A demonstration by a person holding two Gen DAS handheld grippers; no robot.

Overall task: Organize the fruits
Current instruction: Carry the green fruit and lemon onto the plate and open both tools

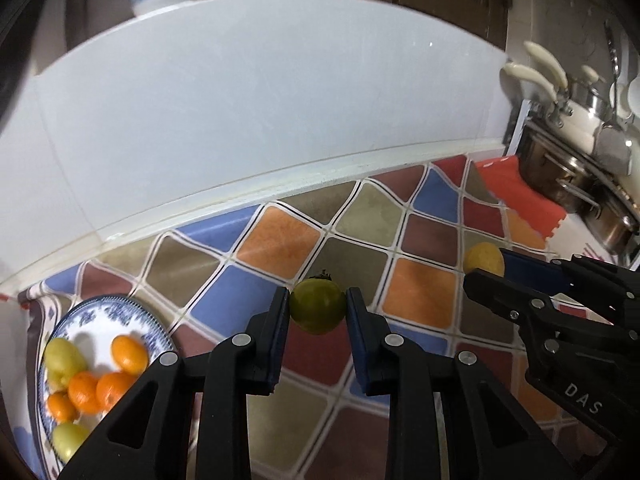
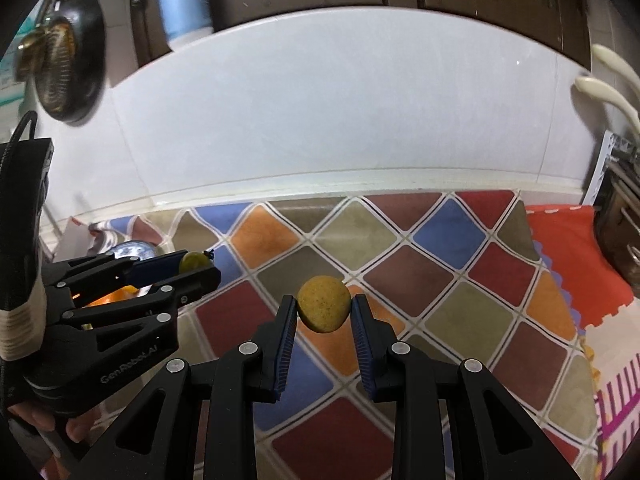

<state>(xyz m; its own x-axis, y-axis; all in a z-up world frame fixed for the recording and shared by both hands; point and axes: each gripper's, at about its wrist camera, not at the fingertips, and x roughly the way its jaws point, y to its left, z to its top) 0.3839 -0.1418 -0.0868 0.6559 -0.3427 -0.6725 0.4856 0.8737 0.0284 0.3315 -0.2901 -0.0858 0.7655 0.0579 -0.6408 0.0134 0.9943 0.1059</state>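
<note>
Two grippers over a checkered cloth (image 1: 276, 236), one fruit apiece. Left gripper (image 1: 318, 304) pinching a green fruit (image 1: 317, 310) with a dark stem, pads tight against both its sides, fingers pointing toward the white wall (image 1: 256, 112) and held above the cloth. Right gripper (image 2: 324, 310) clamped the same way on a speckled yellow fruit (image 2: 323, 309), likewise lifted clear of the cloth, fingers level and aimed at the wall. Seen from the left wrist, reaching in from the right edge with fingers angled leftward, yellow fruit between the tips; seen from the right wrist, left gripper entering from the left edge, fingers angled rightward, a person's fingertips just visible under its body. Left of the green fruit, on the cloth's near corner, one blue-and-white plate (image 1: 120, 312) carrying six fruits: four orange ones (image 1: 128, 354) bunched in the middle and two pale green ones (image 1: 64, 362) at its edges. On the far right, one red mat (image 2: 560, 256) and stacked steel pots (image 1: 568, 176) with cream handles. On the ledge above the wall, one blue-and-white bottle (image 2: 184, 0).
</note>
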